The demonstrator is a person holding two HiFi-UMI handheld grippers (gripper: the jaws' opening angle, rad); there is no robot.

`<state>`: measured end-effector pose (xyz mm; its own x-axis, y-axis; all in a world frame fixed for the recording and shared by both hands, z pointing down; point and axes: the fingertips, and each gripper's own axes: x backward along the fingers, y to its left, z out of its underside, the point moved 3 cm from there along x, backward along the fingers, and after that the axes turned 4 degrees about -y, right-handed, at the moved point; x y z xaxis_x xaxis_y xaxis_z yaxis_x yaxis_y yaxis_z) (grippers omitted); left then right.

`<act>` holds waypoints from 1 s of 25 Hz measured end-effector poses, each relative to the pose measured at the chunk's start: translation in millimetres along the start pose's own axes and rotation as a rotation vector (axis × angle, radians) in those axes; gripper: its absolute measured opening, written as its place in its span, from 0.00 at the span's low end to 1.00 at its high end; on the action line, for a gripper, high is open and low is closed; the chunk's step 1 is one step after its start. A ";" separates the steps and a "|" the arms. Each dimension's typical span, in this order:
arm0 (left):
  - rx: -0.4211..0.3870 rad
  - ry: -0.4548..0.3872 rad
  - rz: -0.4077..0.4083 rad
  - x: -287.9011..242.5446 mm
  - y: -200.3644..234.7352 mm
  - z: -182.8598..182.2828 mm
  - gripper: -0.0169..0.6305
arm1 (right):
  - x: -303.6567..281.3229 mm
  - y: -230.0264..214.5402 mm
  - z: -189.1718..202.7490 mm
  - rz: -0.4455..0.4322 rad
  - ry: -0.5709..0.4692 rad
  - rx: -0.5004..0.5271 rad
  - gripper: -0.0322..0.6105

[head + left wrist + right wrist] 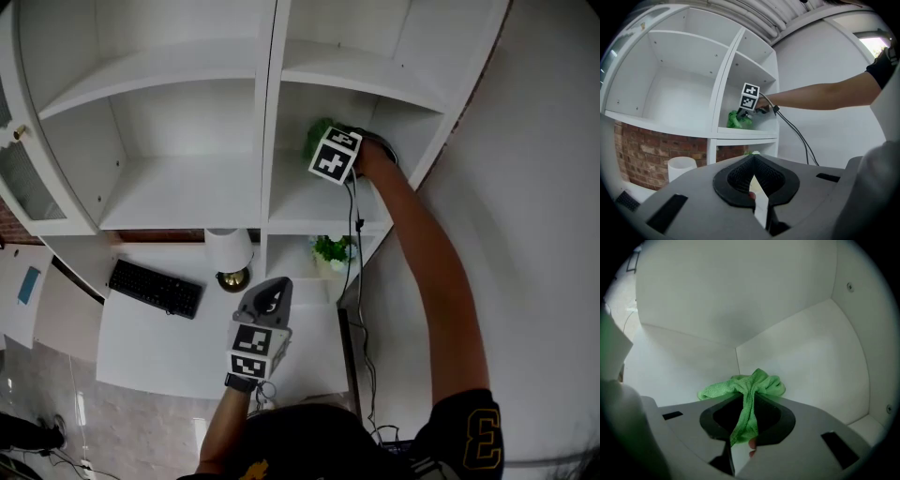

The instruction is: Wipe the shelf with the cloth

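A green cloth (pixel 749 389) is bunched between the jaws of my right gripper (pixel 749 380), which is shut on it inside a white shelf compartment (pixel 797 352). In the head view the right gripper (pixel 336 155) reaches into the right-hand middle compartment, and the cloth (pixel 316 138) shows just beyond its marker cube, over the shelf board (pixel 305 202). The left gripper view shows the cloth (pixel 738 120) resting at that board. My left gripper (pixel 263 305) hangs low over the desk, jaws closed together with nothing in them; its tips (pixel 753 157) meet.
A white shelf unit (pixel 178 187) has several open compartments. Below it stand a white lamp (pixel 229 251), a black keyboard (pixel 155 287) and a small potted plant (pixel 332 251) on a white desk (pixel 150 347). A cable (pixel 354 244) trails from the right gripper. A white wall (pixel 544 234) is at right.
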<state>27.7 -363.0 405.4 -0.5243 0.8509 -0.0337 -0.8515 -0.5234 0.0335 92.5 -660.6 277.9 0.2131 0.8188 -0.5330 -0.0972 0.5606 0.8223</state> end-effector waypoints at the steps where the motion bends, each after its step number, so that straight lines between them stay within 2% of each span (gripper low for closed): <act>1: -0.002 -0.004 0.001 1.8 -0.1 -0.9 0.05 | 8.3 1.0 -11.7 -0.001 -0.051 -0.015 0.16; 4: 0.008 -0.009 0.002 6.0 -0.5 0.5 0.05 | 26.5 15.6 -46.9 -0.039 -0.176 -0.035 0.16; 8: 0.023 -0.009 0.008 12.4 -2.8 3.0 0.05 | 26.7 60.4 -86.3 -0.154 -0.276 -0.011 0.16; 11: 0.032 -0.015 0.008 20.1 -3.1 4.7 0.05 | 14.5 87.4 -93.1 -0.150 -0.256 0.053 0.16; 16: 0.079 -0.025 -0.009 28.1 2.3 11.9 0.05 | 8.1 92.0 -95.8 -0.097 -0.196 0.092 0.14; 25: 0.062 -0.011 -0.030 48.5 0.3 16.1 0.05 | 10.7 91.4 -91.0 -0.070 -0.230 0.015 0.14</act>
<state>2.2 -321.2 419.8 -0.4985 0.8665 -0.0251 -0.8641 -0.4943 0.0948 -2.6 -589.4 329.3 0.4351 0.7273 -0.5308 -0.0603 0.6117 0.7888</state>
